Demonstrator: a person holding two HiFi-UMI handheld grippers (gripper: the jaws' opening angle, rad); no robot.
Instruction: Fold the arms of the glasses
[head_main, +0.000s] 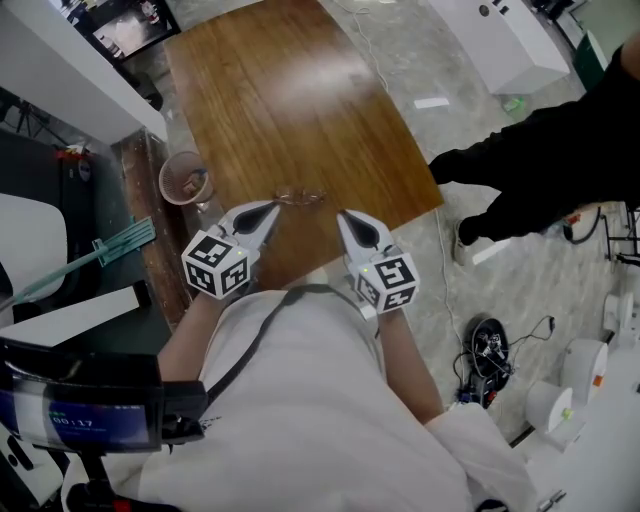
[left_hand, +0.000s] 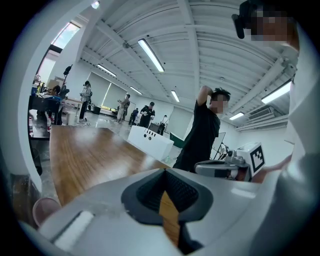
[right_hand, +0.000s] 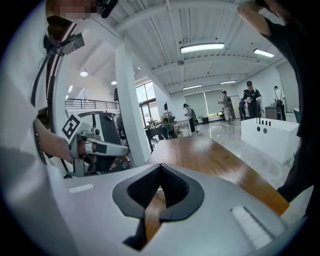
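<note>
Thin-rimmed glasses (head_main: 298, 197) lie on the brown wooden table (head_main: 290, 100) near its front edge; whether their arms are folded is too small to tell. My left gripper (head_main: 270, 212) hovers just left of and nearer than them, shut and holding nothing. At the same height to their right, my right gripper (head_main: 344, 217) is also shut and empty. In the left gripper view the jaws (left_hand: 164, 172) meet, with only table wood showing below. The right gripper view shows closed jaws (right_hand: 160, 167) and a thin wire shape, likely the glasses (right_hand: 159, 194), beneath them.
A pinkish cup (head_main: 185, 178) stands at the table's left edge. A person in black (head_main: 540, 160) stands right of the table, near a white box (head_main: 500, 40). Cables (head_main: 490, 345) lie on the floor at the right. Dark equipment fills the left side.
</note>
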